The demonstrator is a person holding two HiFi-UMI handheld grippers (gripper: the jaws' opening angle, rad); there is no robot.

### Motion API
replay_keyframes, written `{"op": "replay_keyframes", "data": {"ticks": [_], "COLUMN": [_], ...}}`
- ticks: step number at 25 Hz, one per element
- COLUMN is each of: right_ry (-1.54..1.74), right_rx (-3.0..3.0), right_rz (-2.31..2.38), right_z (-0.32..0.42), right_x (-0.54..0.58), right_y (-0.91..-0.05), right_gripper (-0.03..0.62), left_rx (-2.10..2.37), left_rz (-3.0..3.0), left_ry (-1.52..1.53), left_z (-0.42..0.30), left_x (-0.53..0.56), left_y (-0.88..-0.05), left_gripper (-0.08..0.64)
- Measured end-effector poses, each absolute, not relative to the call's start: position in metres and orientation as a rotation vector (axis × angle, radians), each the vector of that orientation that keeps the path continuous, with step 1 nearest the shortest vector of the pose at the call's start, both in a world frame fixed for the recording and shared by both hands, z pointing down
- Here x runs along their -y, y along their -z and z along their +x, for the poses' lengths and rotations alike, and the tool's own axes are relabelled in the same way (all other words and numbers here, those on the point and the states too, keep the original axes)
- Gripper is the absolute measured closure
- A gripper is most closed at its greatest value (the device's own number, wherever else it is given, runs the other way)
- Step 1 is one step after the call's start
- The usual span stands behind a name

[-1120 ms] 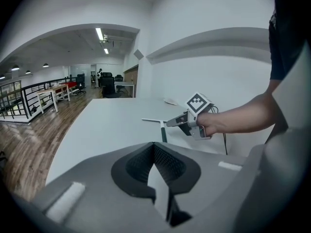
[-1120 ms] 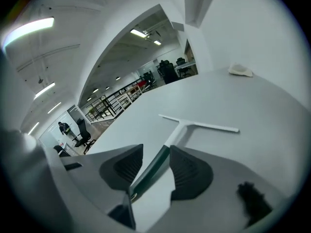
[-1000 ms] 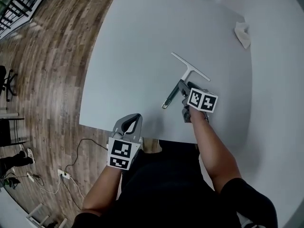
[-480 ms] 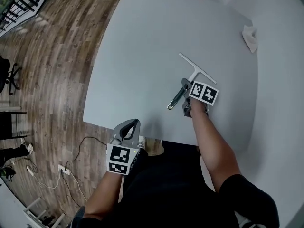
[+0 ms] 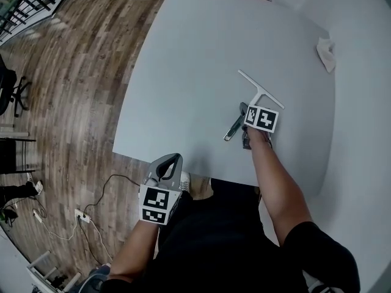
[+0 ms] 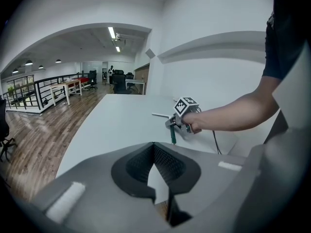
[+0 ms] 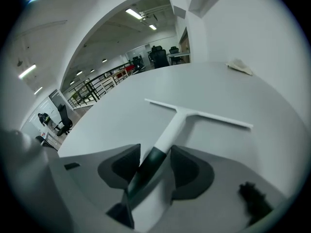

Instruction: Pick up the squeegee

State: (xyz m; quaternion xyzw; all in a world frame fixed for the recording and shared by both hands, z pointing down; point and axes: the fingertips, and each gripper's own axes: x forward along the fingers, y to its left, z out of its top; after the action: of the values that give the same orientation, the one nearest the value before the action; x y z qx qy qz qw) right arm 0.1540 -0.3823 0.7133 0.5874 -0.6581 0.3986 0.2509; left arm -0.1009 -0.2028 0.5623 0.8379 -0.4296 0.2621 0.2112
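Note:
The squeegee [image 5: 261, 93] lies flat on the white table [image 5: 183, 72], with a white blade and neck and a dark green handle [image 5: 232, 130] pointing toward the near edge. My right gripper [image 5: 244, 110] is down over the handle, jaws open on either side of it. In the right gripper view the handle [image 7: 148, 166] runs between the pads with a gap on each side, and the blade [image 7: 199, 114] lies ahead. My left gripper [image 5: 170, 162] hangs off the table's near edge, its jaws shut and empty [image 6: 153, 147]. The left gripper view shows the right gripper [image 6: 176, 124] at the squeegee [image 6: 173, 134].
A crumpled white cloth [image 5: 327, 54] lies at the table's far right, also in the right gripper view [image 7: 239, 66]. Wooden floor with cables and a power strip [image 5: 85, 221] lies to the left below the table edge. A black chair [image 5: 12, 93] stands at far left.
My right gripper has come down and forward so its jaws straddle the squeegee handle. The left gripper has drifted slightly by the table edge. The squeegee has not moved.

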Motion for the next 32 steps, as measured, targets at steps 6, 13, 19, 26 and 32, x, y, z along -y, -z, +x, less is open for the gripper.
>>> {"op": "replay_keyframes", "data": {"ticks": [6,13,19,26,32], "right_ry": [-1.169,-1.164,-1.184,-1.165,-1.093], "right_rx": [1.797,1.884,1.952,2.033,2.122], "right_rz": [1.615,1.616,1.615,1.632,1.666], "right_z": [0.161,0.156,0.149,0.136,0.118], "right_x": [0.372,0.357,0.333,0.301,0.276], "right_y": [-0.713,-0.695,-0.675,-0.638,-0.586], "right_gripper": [0.443,0.488,0.489,0.489,0.489], "left_rx": [1.198,1.173,1.215,1.171,1.099], "left_rz": [2.334,2.37,2.328,2.401,2.457], "left_ry": [-0.713,-0.704,-0.585,-0.525,-0.468], "left_z": [-0.111,-0.116,-0.14,-0.142,-0.143], "left_x": [0.2,0.198,0.215,0.213,0.209], "left_y": [-0.557,-0.552,-0.537,-0.521,-0.502], "left_gripper": [0.554,0.554,0.554,0.554,0.554]}}
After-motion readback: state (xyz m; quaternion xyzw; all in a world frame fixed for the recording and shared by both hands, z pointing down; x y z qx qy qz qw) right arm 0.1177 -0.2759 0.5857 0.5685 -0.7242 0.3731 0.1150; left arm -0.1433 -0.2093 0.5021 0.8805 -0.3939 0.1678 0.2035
